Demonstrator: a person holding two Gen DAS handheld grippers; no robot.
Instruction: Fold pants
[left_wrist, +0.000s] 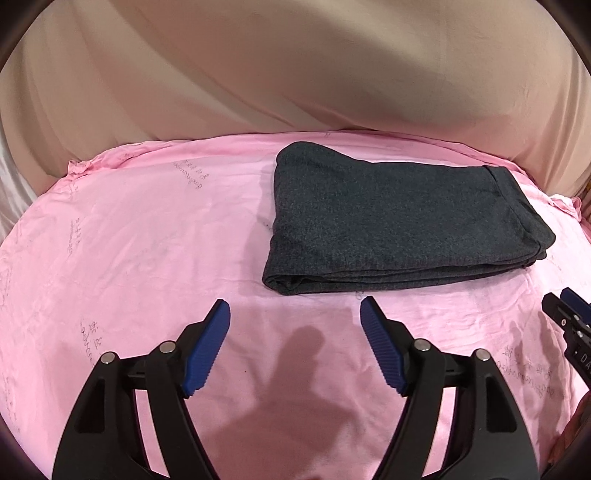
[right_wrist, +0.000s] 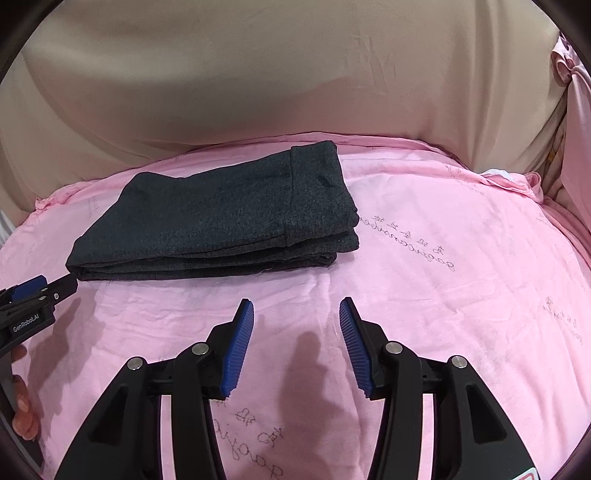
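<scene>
While the pants (left_wrist: 399, 221) lie folded into a compact dark stack on the pink sheet (left_wrist: 147, 240), toward its far edge, both your grippers hang short of it with nothing between their fingers: the left gripper (left_wrist: 295, 325) spread wide, the right gripper (right_wrist: 296, 325) parted less. If you judge the fold done, the risk is in pulling away; the left gripper's tip sits just beside the stack's near corner in the right wrist view, and a snag there would drag the layers askew. If you go in again, a pinch on only the top layer would peel the stack open, and loose sheet could bunch into the grip
</scene>
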